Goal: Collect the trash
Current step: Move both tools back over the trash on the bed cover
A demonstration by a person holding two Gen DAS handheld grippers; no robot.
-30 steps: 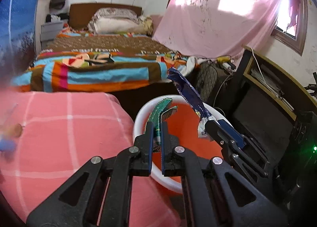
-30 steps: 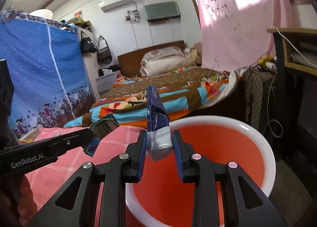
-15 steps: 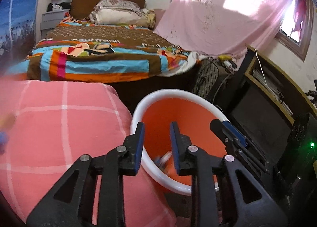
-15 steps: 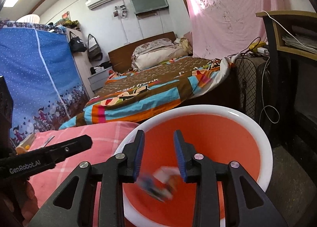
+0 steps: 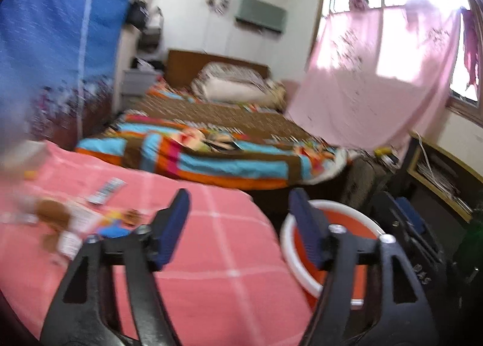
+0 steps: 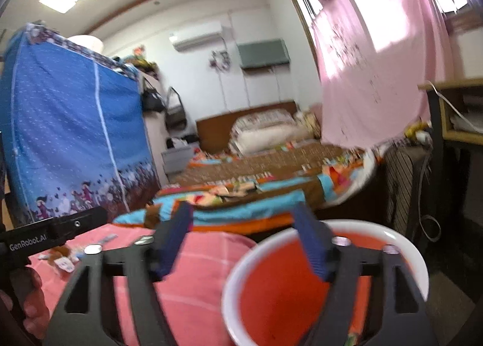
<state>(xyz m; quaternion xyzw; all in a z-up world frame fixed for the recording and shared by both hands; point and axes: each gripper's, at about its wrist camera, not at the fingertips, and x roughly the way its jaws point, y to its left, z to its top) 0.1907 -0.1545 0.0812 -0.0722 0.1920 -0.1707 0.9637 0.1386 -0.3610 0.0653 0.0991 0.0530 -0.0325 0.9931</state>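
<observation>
Now my left tongs (image 5: 241, 219) are spread wide and hold nothing, poised over the pink checked cloth (image 5: 217, 261) beside the orange bin (image 5: 356, 225). My right tongs (image 6: 244, 237) are spread too, empty, at the bin's (image 6: 271, 300) white rim. Scattered trash (image 5: 75, 225) lies on the cloth to the left; blur makes the pieces hard to name, perhaps wrappers.

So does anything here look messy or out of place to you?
Yes: a scatter of wrappers lies loose on the pink cloth, left of the open left claw. The blur hides what each piece is. The orange bin stands upright beside the cloth, with nothing spilled around it.
</observation>
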